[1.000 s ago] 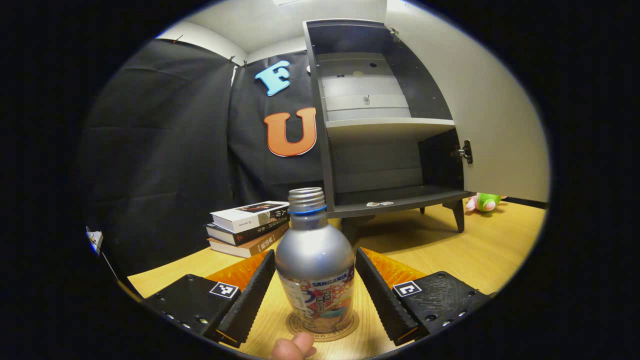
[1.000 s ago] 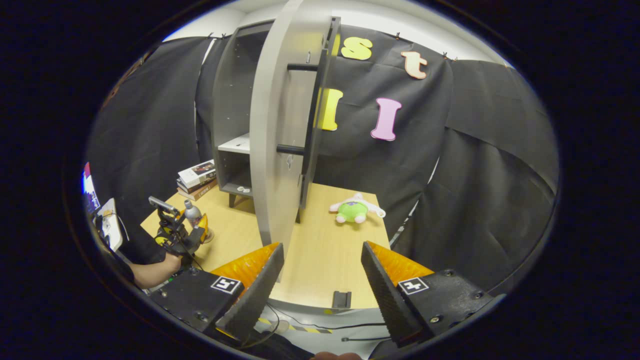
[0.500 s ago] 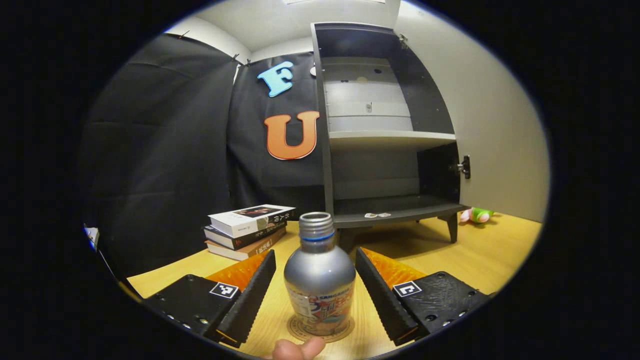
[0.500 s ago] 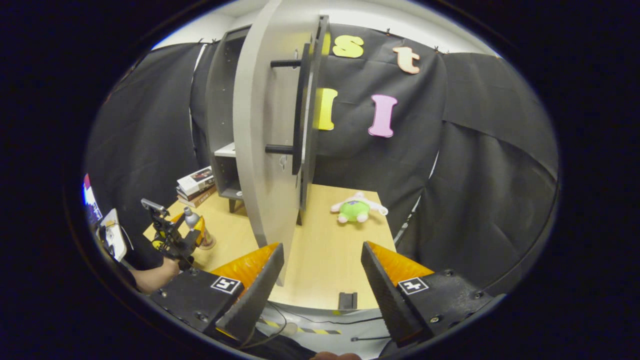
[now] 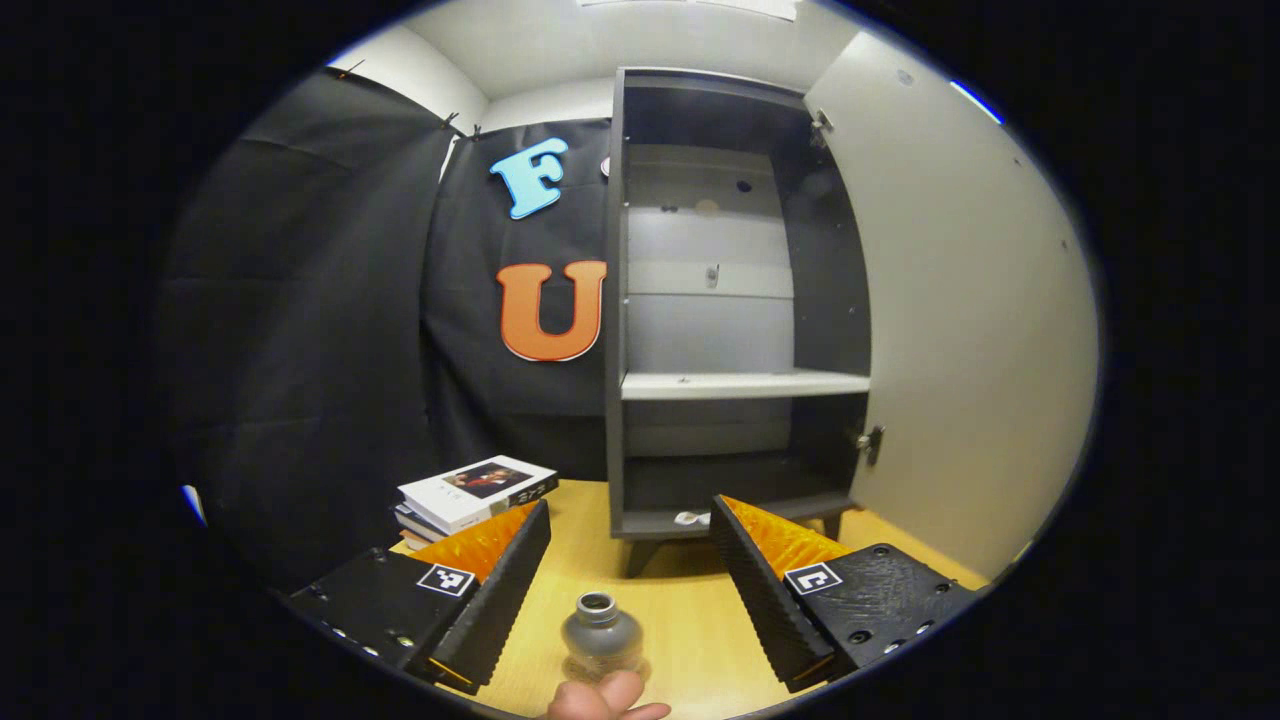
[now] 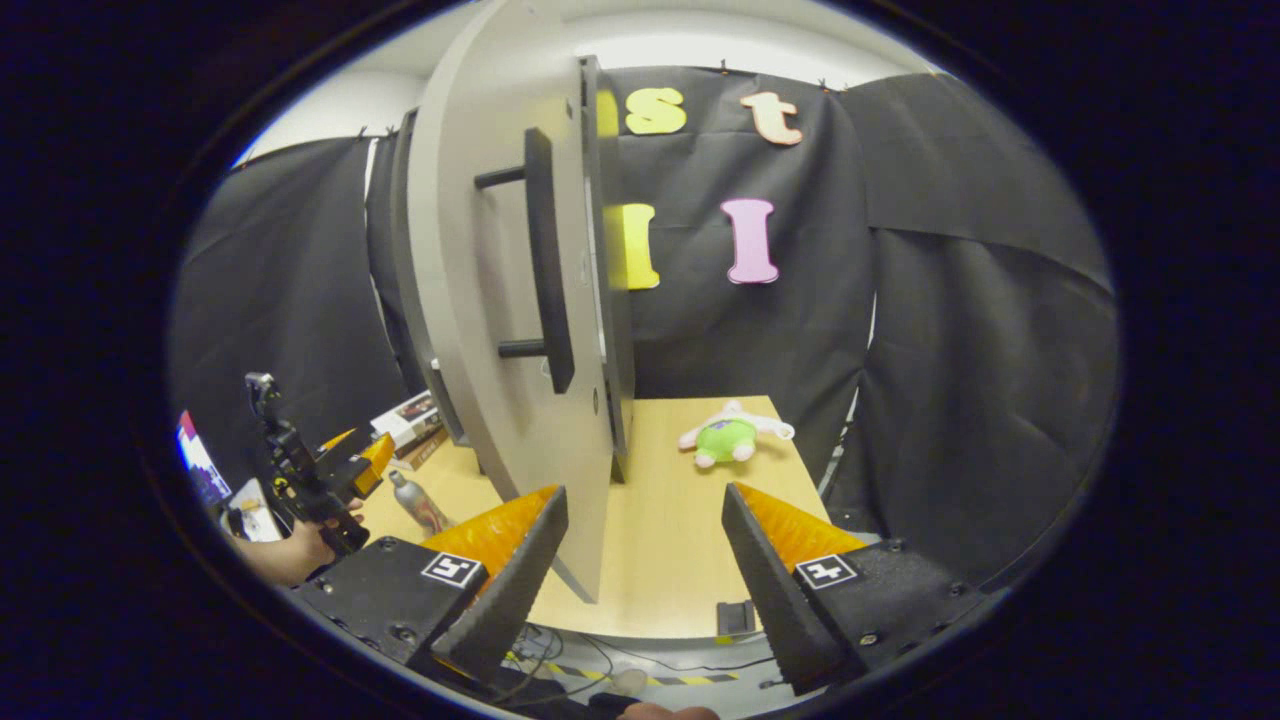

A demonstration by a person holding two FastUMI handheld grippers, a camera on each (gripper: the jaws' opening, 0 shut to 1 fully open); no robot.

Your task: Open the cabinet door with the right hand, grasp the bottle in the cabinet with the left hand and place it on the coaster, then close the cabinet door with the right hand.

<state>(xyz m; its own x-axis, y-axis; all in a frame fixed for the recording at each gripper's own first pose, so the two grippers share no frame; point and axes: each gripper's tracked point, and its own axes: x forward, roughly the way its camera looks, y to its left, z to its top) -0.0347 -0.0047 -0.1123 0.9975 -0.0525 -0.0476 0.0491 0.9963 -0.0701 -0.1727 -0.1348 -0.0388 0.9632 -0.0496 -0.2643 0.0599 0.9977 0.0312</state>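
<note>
A silver bottle (image 5: 598, 636) stands upright on the wooden table (image 5: 690, 620), low between my left gripper's fingers and well below them. My left gripper (image 5: 630, 575) is open and raised above the bottle. The grey cabinet (image 5: 720, 330) stands ahead with its door (image 5: 960, 330) swung wide to the right and its shelves bare. In the right gripper view the door (image 6: 480, 300) stands edge-on with its black bar handle (image 6: 545, 270) facing me. My right gripper (image 6: 645, 560) is open just below the door's lower edge. The bottle (image 6: 418, 505) and the left gripper (image 6: 345, 465), held by a hand, sit at far left.
A stack of books (image 5: 475, 495) lies left of the cabinet. A green plush toy (image 6: 728, 438) rests on the table's right side. A small white item (image 5: 690, 518) sits on the cabinet's bottom shelf. The table's front edge (image 6: 640, 630) is near my right gripper.
My left gripper has lifted up and away from the bottle, which stays standing on the table. My right gripper has moved closer to the door, whose handle now looms larger.
</note>
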